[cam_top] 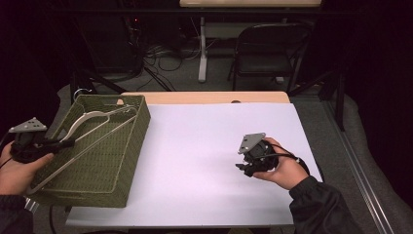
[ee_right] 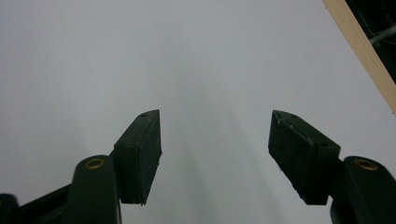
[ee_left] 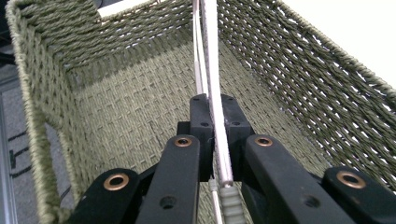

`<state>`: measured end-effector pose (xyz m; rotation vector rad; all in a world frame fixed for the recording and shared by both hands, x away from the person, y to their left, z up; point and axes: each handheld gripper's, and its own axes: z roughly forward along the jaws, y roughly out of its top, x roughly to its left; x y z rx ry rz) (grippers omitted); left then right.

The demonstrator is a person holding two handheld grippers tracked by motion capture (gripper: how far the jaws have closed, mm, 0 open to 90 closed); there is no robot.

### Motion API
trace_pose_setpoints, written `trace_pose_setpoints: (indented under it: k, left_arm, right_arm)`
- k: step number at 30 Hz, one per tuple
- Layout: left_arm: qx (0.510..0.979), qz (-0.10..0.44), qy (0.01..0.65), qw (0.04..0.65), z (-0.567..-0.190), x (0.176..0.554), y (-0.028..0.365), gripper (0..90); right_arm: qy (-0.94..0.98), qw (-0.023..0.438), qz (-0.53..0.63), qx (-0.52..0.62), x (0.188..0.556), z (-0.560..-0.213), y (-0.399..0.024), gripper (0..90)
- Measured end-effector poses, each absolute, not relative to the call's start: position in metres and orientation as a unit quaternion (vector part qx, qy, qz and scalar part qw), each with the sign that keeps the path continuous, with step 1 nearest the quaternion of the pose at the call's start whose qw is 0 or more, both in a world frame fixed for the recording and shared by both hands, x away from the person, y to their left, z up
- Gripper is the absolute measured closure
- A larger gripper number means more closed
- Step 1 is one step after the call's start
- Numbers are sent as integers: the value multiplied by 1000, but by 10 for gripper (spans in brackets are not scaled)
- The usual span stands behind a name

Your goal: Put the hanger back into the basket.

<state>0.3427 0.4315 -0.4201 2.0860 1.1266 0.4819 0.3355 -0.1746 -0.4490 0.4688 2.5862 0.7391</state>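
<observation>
- The left claw is pinched on a white hanger, gripping one of its thin rods at the near left rim of the green woven basket.
- The hanger lies slanted in the basket, its long axis running from the near left corner up toward the far right corner, with the hook end toward the far wall. It stretches straight away from the left claw, so lowering or sliding it would follow that line.
- The left hand is the one at the basket; the right hand sits well apart, over the bare white bench.
- The right claw is spread wide with nothing between its jaws.
- The left gripper view gives the grip itself: the rod squeezed between the two black pads, running on over the basket floor beside the right wall. The high view gives the hanger's whole outline and its slant.
</observation>
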Motion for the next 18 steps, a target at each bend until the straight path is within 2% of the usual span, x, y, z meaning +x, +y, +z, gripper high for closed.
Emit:
trace_pose_setpoints:
  k: [12,18]
  left_arm:
    - [815,181,426,349,-431,360,420,869]
    - [792,160,452,378,-440,364,432,867]
  right_arm:
    - [927,205,263,170,337,-450,-175,345]
    - [927,201,265,173,336,-451,-175,346]
